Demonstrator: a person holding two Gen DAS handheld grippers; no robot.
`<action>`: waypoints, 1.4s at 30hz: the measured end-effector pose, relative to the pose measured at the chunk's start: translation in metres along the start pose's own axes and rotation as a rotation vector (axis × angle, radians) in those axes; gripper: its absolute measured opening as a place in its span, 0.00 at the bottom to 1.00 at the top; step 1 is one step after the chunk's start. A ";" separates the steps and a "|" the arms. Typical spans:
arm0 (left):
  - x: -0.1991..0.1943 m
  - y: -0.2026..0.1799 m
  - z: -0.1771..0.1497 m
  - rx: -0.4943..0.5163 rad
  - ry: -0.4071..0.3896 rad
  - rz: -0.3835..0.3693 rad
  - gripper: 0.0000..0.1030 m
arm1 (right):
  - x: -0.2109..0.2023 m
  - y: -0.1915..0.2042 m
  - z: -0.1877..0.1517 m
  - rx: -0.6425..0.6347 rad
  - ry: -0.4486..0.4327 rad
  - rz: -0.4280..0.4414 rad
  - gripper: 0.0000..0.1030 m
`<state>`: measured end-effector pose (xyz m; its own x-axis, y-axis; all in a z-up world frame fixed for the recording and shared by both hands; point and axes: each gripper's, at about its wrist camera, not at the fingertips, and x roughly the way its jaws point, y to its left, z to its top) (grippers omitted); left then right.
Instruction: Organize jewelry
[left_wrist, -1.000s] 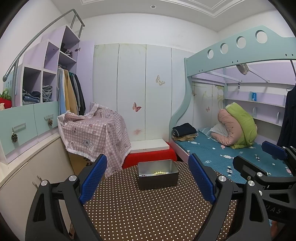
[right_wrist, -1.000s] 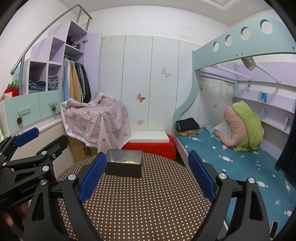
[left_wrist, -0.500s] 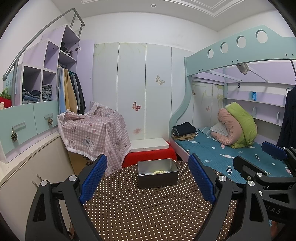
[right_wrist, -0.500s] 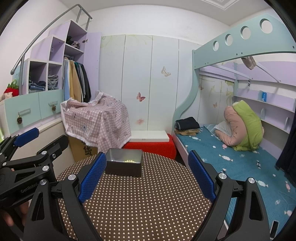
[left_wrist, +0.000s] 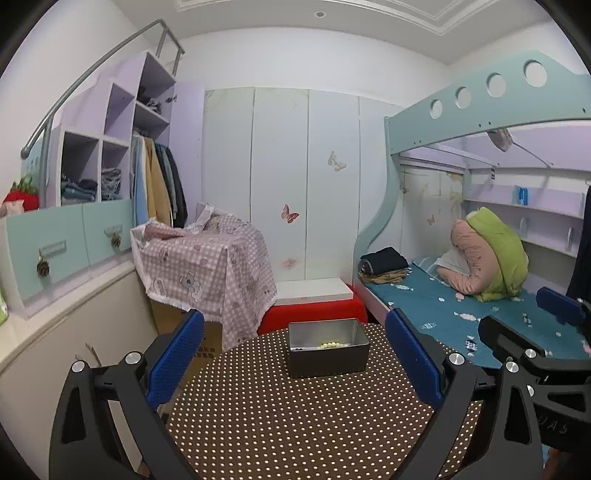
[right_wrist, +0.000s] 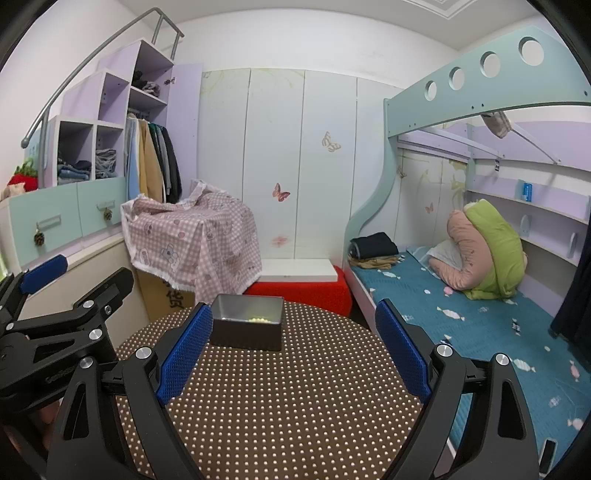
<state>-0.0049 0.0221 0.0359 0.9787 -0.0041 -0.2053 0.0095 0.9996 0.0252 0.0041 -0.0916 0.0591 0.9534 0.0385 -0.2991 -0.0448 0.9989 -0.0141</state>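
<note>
The left gripper (left_wrist: 293, 356) has just been opening and stands spread wide with nothing between its blue pads; the right gripper (right_wrist: 293, 350) is likewise released and empty. Beyond both, on the dotted round table (left_wrist: 303, 417), sits a grey metal box (left_wrist: 327, 350) (pale beads (left_wrist: 330, 345) inside), well apart from either claw.

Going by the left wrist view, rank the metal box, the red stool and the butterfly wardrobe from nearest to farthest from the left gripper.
1. Metal box, on the dotted table, just ahead of the left gripper.
2. Red stool, behind the table.
3. Butterfly wardrobe, along the back wall.
</note>
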 end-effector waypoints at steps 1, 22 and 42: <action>-0.001 0.000 -0.001 -0.001 -0.002 -0.009 0.92 | 0.000 0.000 -0.001 0.001 0.000 0.000 0.84; 0.007 0.001 0.005 0.012 0.011 -0.043 0.92 | 0.002 0.003 -0.011 0.004 0.007 -0.008 0.84; 0.008 0.000 0.009 0.018 0.008 -0.044 0.92 | 0.002 0.003 -0.011 0.008 0.004 -0.011 0.84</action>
<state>0.0042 0.0223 0.0428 0.9755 -0.0474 -0.2149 0.0559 0.9979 0.0338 0.0024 -0.0890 0.0484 0.9528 0.0276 -0.3024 -0.0321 0.9994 -0.0101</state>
